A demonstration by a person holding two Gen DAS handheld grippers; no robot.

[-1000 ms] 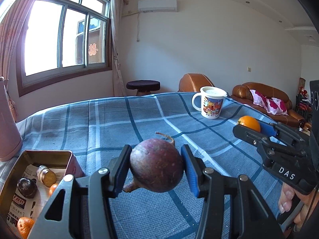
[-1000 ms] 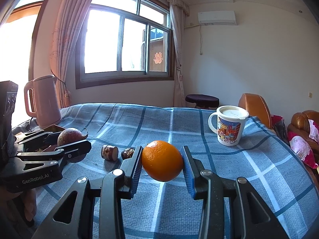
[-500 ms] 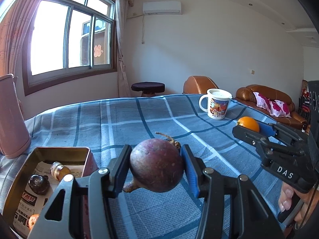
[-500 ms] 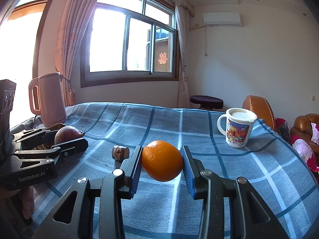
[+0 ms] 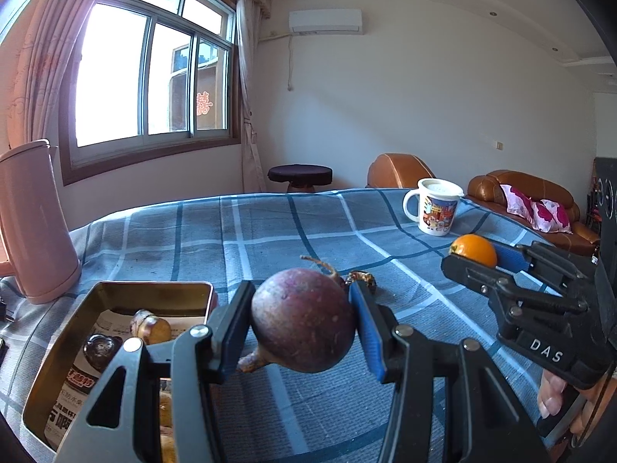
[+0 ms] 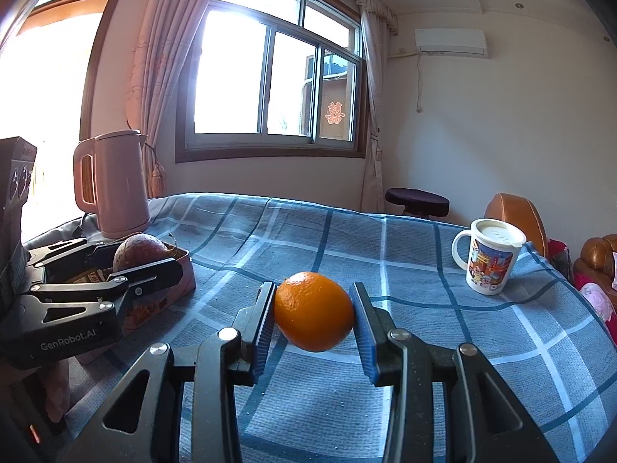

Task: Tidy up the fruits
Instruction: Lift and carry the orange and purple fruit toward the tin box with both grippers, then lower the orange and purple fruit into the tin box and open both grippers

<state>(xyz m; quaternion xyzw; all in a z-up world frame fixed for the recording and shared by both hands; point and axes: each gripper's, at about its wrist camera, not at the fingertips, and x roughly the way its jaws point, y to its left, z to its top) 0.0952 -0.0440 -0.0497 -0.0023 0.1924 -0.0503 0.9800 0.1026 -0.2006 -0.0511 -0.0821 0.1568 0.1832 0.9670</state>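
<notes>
Left tool: clamped on a purple passion fruit with a dry stem, held in the air above the counter, just right of the tin.
Right tool: clamped on an orange, lifted clear of the blue checked cloth; a person's fingers show under its handle in the left view.
Tin: open gold metal box at the counter's left side, lined with printed paper; inside lie 1 dark round piece and 1 yellow-brown piece, too small to name.
Loose item: small dark brown thing on the cloth, partly hidden behind the left tool's blue pad.
Mug: white, cartoon print, lidded, upright near the far right edge, well apart from both fruits.
Kettle: pink, upright beyond the tin.
</notes>
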